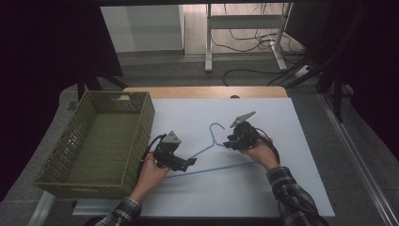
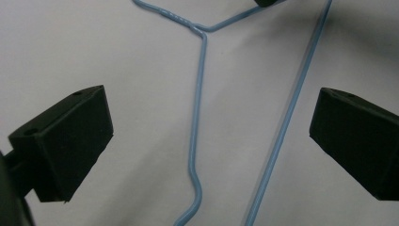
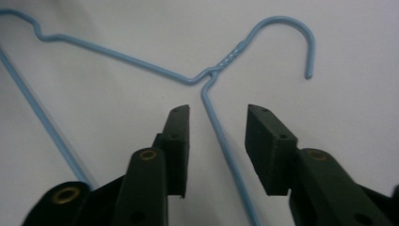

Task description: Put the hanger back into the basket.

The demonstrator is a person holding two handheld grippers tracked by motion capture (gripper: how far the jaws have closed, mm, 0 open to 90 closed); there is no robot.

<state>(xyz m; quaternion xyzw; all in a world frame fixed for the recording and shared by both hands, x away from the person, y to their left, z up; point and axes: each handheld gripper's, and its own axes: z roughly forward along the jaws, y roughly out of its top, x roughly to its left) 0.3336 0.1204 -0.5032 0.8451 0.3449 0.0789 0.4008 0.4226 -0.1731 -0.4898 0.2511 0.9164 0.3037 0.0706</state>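
At nine o'clock on the table, an olive-green woven basket [image 1: 96, 141], sitting partly on the white mat [image 1: 282, 122] that covers the wooden tabletop [image 1: 202, 92]. Just beside the basket's near right corner, toward seven o'clock of the mat, the left gripper [image 1: 188, 163] in a hand with a plaid sleeve, jaws spread wide with nothing pressed between them; in the left gripper view [image 2: 202, 141], two wires of the blue wire hanger [image 1: 211, 153] run up between the pads, clear of both. Flat on the mat near its centre, that hanger: hook toward twelve o'clock, long bottom bar stretching from the left gripper across toward four o'clock, the shoulder notch near the left gripper (seen as a small kink low in the left gripper view). At about three o'clock of the hanger's neck, the right gripper [image 1: 230, 142], low over the right-hand shoulder wire; in the right gripper view [image 3: 217, 141], jaws partly closed and straddling that wire just below the twisted neck, a gap on either side, pads not yet pressing. Hanger [image 3: 226, 61] hook curling toward one o'clock in that view.
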